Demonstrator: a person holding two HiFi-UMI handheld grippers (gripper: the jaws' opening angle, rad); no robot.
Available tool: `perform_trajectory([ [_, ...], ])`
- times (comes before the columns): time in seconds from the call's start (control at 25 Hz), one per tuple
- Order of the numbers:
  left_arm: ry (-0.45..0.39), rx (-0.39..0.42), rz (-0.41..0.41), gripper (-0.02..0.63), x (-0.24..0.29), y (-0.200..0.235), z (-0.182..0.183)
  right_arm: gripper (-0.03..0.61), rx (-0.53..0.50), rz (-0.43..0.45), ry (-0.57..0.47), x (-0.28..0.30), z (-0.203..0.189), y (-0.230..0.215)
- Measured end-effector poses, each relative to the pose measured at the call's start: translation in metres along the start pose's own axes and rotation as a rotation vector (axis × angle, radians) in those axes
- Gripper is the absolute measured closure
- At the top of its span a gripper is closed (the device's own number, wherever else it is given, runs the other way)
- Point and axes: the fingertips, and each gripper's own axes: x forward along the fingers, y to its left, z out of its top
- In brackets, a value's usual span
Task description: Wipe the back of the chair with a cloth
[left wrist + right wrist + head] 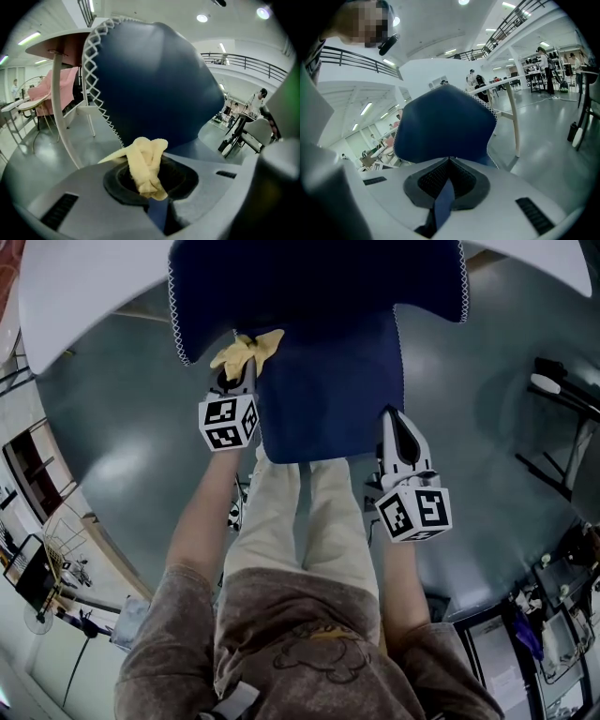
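A navy blue chair [323, 381] with white zigzag stitching fills the top middle of the head view. Its wide back [154, 79] looms just ahead in the left gripper view. My left gripper [242, 360] is shut on a bunched yellow cloth [247, 348], which rests against the left side of the chair below the stitched edge. The cloth [146, 161] sticks up between the jaws. My right gripper [392, 420] is shut and holds nothing, its tip at the chair's right edge. The right gripper view faces the chair back [443, 124] a short way off.
A white tabletop [75, 287] hangs over the chair's far side, on slim white legs [61, 117] [513, 122]. Pink chairs [51, 89] stand at the far left. Black stands [562, 418] are on the grey floor to the right. People stand in the distance.
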Motion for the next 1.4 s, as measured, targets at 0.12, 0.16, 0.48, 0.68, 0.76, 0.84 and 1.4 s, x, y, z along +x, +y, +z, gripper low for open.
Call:
perform_trajectory([
  [0.12, 0.001, -0.001, 0.021, 0.546, 0.018, 0.008, 0.005, 0.552, -0.008, -0.004, 0.006, 0.0, -0.001, -0.004],
  [0.16, 0.002, 0.009, 0.025, 0.546, 0.023, 0.011, 0.006, 0.552, -0.008, -0.006, 0.007, 0.0, -0.001, -0.005],
  [0.48, 0.03, 0.068, 0.001, 0.546, 0.054, 0.006, 0.009, 0.554, 0.003, -0.019, 0.015, 0.002, -0.006, -0.012],
  [0.68, 0.043, 0.078, -0.032, 0.546, 0.064, -0.01, 0.012, 0.552, -0.003, -0.002, 0.021, 0.006, -0.005, -0.01],
  [0.76, 0.046, 0.081, -0.05, 0.546, 0.071, -0.021, 0.015, 0.552, -0.003, -0.002, 0.023, 0.007, -0.005, -0.013],
  [0.84, 0.048, 0.092, -0.077, 0.546, 0.076, -0.036, 0.017, 0.552, -0.001, -0.005, 0.026, 0.005, -0.006, -0.017],
  [1.4, 0.057, 0.14, -0.297, 0.548, 0.122, -0.147, 0.034, 0.554, 0.016, -0.031, 0.024, -0.011, -0.012, -0.034],
])
